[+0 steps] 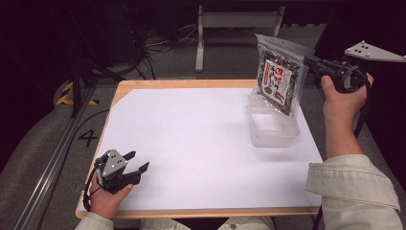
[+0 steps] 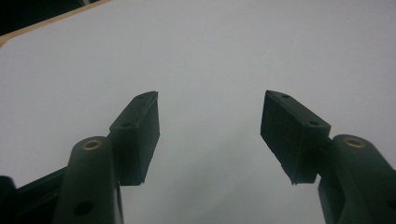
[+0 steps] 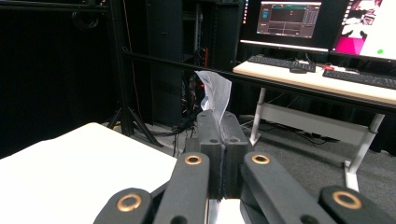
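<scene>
Right gripper (image 1: 309, 61) pinches the seaweed snack bag (image 1: 279, 80) above the clear plastic container (image 1: 271, 128) at two o'clock — lower it straight; left gripper (image 1: 136, 162) rests spread.

A clear snack bag (image 1: 279, 76) with dark contents and a red-and-white label hangs tilted at the table's two o'clock, pinched at its upper edge. Its bottom rests in an empty clear plastic tub (image 1: 272, 127) just below.
</scene>
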`<move>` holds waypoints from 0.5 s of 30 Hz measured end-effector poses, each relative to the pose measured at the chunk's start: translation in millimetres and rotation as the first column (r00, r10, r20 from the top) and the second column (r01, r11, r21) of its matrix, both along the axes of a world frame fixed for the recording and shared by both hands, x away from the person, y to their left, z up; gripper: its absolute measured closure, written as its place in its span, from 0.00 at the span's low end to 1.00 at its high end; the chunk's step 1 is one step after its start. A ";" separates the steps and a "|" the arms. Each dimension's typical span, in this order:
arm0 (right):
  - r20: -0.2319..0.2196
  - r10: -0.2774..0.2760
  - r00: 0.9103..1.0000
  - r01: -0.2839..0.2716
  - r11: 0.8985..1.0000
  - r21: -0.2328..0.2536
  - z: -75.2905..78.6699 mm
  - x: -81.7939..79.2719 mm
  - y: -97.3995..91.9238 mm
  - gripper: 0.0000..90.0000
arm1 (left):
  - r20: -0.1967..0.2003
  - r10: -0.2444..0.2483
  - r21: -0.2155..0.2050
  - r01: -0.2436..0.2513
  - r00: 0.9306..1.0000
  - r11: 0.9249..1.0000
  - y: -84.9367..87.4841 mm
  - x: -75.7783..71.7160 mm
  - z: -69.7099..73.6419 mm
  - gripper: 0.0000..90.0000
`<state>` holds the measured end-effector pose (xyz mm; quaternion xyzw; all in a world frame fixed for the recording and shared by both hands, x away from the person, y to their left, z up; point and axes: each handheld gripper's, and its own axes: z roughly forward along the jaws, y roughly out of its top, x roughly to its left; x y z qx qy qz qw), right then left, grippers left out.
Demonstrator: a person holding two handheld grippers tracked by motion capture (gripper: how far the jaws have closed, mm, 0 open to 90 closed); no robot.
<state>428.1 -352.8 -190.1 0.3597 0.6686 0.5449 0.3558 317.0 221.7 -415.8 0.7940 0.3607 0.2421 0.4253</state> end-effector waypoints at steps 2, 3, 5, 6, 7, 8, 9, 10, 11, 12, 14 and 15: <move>0.002 0.013 1.000 -0.013 1.000 -0.001 -2.6 1.4 -1.7 1.00 | 0.000 0.000 0.002 0.000 1.000 1.000 0.2 0.0 0.0 0.42; 0.000 0.025 1.000 -0.025 1.000 -0.001 -4.8 2.5 -3.0 1.00 | 0.000 0.000 0.002 0.000 1.000 1.000 0.2 0.0 0.0 0.42; -0.003 0.048 0.999 -0.048 0.999 -0.010 -9.1 5.0 -5.2 1.00 | -0.001 -0.001 0.002 0.001 1.000 1.000 0.2 0.1 0.0 0.42; -0.004 0.049 0.999 -0.049 0.999 -0.012 -11.1 6.2 -6.5 1.00 | -0.001 -0.001 0.002 0.001 1.000 1.000 0.2 0.2 -0.2 0.42; -0.007 0.053 0.999 -0.053 0.999 -0.008 -13.4 7.3 -8.3 1.00 | -0.001 -0.001 0.002 0.001 1.000 1.000 0.2 0.2 -0.2 0.42; -0.007 0.054 0.998 -0.054 0.999 -0.005 -14.8 8.0 -9.3 1.00 | -0.001 -0.001 0.001 0.001 1.000 1.000 0.2 0.3 -0.3 0.42; -0.010 0.057 0.998 -0.057 0.998 -0.002 -17.0 8.9 -11.0 1.00 | -0.001 -0.001 0.001 0.001 1.000 1.000 0.2 0.3 -0.3 0.42; -0.011 0.058 0.998 -0.058 0.998 0.001 -18.3 9.5 -11.8 1.00 | -0.001 -0.001 0.001 0.001 1.000 1.000 0.2 0.3 -0.3 0.42; -0.014 0.058 0.998 -0.058 0.998 0.005 -20.3 10.4 -13.0 1.00 | -0.001 -0.001 0.001 0.001 1.000 1.000 0.2 0.3 -0.3 0.42; -0.014 0.058 0.998 -0.058 0.998 0.005 -20.3 10.4 -13.0 1.00 | -0.001 -0.001 0.001 0.001 1.000 1.000 0.2 0.3 -0.3 0.42; -0.018 0.058 0.998 -0.058 0.998 0.013 -23.9 12.2 -15.3 1.00 | 0.000 0.001 -0.002 -0.001 1.000 1.000 -0.3 0.3 -0.5 0.42; -0.019 0.058 0.998 -0.057 0.998 0.014 -25.3 12.8 -16.3 1.00 | -0.001 0.000 0.000 0.000 1.000 1.000 -0.1 0.2 -0.4 0.42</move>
